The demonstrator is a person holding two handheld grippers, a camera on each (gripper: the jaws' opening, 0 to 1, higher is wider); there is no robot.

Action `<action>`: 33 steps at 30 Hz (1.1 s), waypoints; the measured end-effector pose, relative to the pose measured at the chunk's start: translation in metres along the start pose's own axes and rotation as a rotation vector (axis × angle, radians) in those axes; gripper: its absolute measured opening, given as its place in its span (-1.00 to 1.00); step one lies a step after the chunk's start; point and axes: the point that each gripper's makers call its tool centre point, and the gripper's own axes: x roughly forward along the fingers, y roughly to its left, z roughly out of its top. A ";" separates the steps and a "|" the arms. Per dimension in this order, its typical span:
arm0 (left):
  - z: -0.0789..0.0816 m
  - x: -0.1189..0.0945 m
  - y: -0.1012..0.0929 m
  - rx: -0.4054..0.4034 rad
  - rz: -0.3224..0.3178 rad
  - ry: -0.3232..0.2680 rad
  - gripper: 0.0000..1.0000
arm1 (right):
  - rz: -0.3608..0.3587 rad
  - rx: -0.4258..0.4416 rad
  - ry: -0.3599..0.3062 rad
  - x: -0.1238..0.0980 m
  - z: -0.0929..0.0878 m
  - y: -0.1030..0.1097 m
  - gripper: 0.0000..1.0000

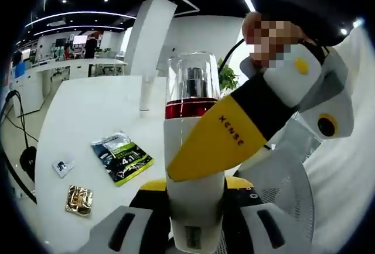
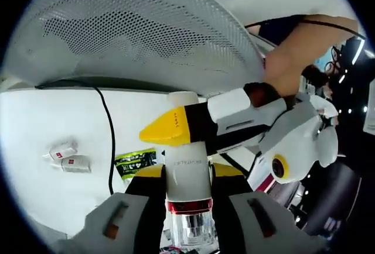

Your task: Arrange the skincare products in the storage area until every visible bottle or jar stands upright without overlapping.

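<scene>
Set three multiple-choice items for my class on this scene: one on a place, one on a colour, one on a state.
1. Where does the green packet lie?
A. on the white table
B. in a basket
C. on a chair

2. What colour is the band under the bottle's clear cap?
A. blue
B. red
C. green

3. How is the bottle placed?
A. lying on the table
B. gripped between claw jaws
C. standing alone

Answers:
1 A, the packet lies flat on the tabletop.
2 B, the band is plainly red.
3 B, the left claw and the right claw each have jaws closed on it.
</scene>
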 end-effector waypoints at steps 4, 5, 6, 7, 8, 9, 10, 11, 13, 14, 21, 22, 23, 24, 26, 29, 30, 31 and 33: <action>0.001 -0.001 0.001 -0.025 -0.007 -0.005 -0.39 | -0.011 0.002 0.001 0.001 -0.002 -0.001 -0.47; 0.002 -0.001 0.000 -0.041 -0.015 -0.006 -0.39 | -0.013 0.016 0.000 0.001 -0.003 -0.001 -0.47; 0.003 -0.002 0.001 -0.046 -0.017 -0.010 -0.39 | -0.015 0.020 0.000 0.001 -0.004 -0.002 -0.46; 0.004 -0.002 0.001 -0.061 -0.022 -0.012 -0.39 | -0.018 0.030 0.000 0.000 -0.005 -0.002 -0.46; 0.004 -0.002 0.001 -0.069 -0.025 -0.013 -0.40 | -0.019 0.040 0.003 0.000 -0.006 -0.002 -0.45; 0.005 -0.003 0.001 -0.074 -0.023 -0.016 -0.40 | -0.022 0.044 0.004 0.000 -0.007 -0.003 -0.43; 0.005 -0.003 0.001 -0.088 -0.032 -0.018 -0.40 | -0.032 0.053 0.000 0.000 -0.008 -0.005 -0.40; 0.006 -0.004 0.001 -0.091 -0.034 -0.023 -0.40 | -0.037 0.055 -0.001 0.000 -0.009 -0.006 -0.38; 0.009 -0.005 0.001 -0.120 -0.050 -0.033 -0.40 | -0.042 0.056 -0.007 -0.001 -0.010 -0.008 -0.34; 0.009 -0.005 0.001 -0.123 -0.051 -0.036 -0.40 | -0.044 0.057 -0.007 0.000 -0.011 -0.009 -0.32; 0.016 -0.009 0.003 -0.164 -0.066 -0.070 -0.41 | -0.062 0.082 0.008 -0.001 -0.019 -0.012 -0.15; 0.017 -0.009 0.003 -0.177 -0.070 -0.071 -0.41 | -0.063 0.086 0.010 -0.001 -0.020 -0.012 -0.14; 0.018 -0.009 0.003 -0.184 -0.073 -0.076 -0.42 | -0.062 0.085 0.012 0.000 -0.020 -0.011 -0.13; 0.019 -0.009 0.004 -0.193 -0.077 -0.079 -0.42 | -0.062 0.079 0.012 0.000 -0.020 -0.010 -0.12; 0.020 -0.010 0.004 -0.208 -0.085 -0.083 -0.42 | -0.065 0.078 0.017 -0.001 -0.021 -0.011 -0.15; 0.022 -0.011 0.002 -0.243 -0.111 -0.076 -0.43 | -0.083 0.104 0.024 -0.003 -0.025 -0.014 -0.17; 0.023 -0.011 0.002 -0.253 -0.117 -0.081 -0.43 | -0.086 0.107 0.026 -0.004 -0.026 -0.015 -0.17; 0.025 -0.012 0.001 -0.276 -0.139 -0.084 -0.43 | -0.091 0.121 0.032 -0.005 -0.028 -0.016 -0.17; 0.031 -0.012 -0.001 -0.331 -0.172 -0.099 -0.42 | -0.100 0.133 0.048 -0.007 -0.033 -0.018 -0.17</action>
